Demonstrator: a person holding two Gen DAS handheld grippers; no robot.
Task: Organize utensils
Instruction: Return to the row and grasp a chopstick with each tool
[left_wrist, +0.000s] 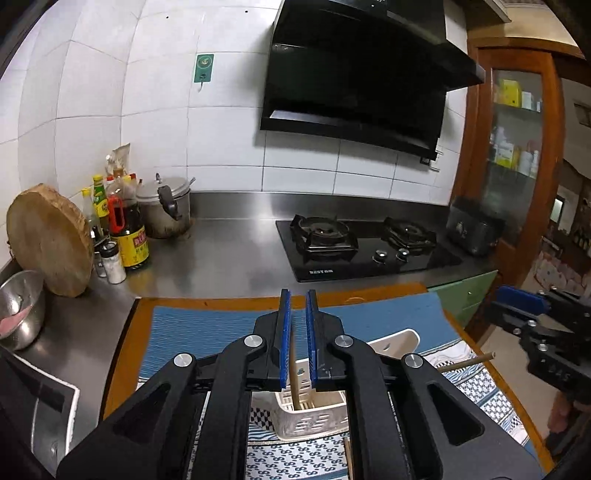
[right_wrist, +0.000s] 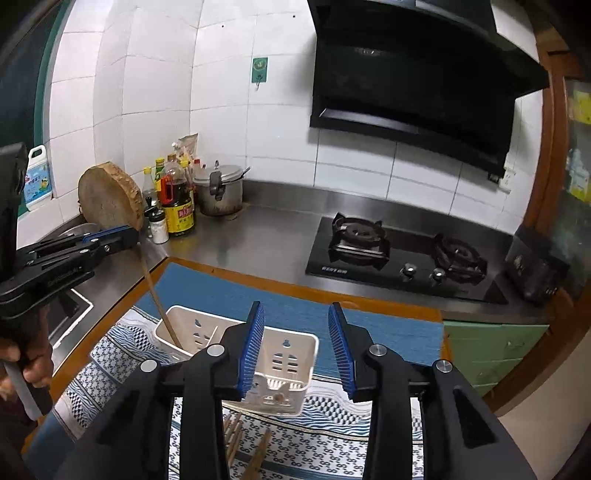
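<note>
Your left gripper is nearly closed on the top of a thin brown wooden chopstick. It reaches in from the left, tilted slightly down, with your hand wrapped round the grip. The chopstick slants down, and its lower end is inside the left compartment of the white slotted plastic basket. Your right gripper tilts down over the basket's right side, jaws partly apart and empty. More wooden chopsticks lie on the blue-and-white patterned cloth just in front of the basket.
</note>
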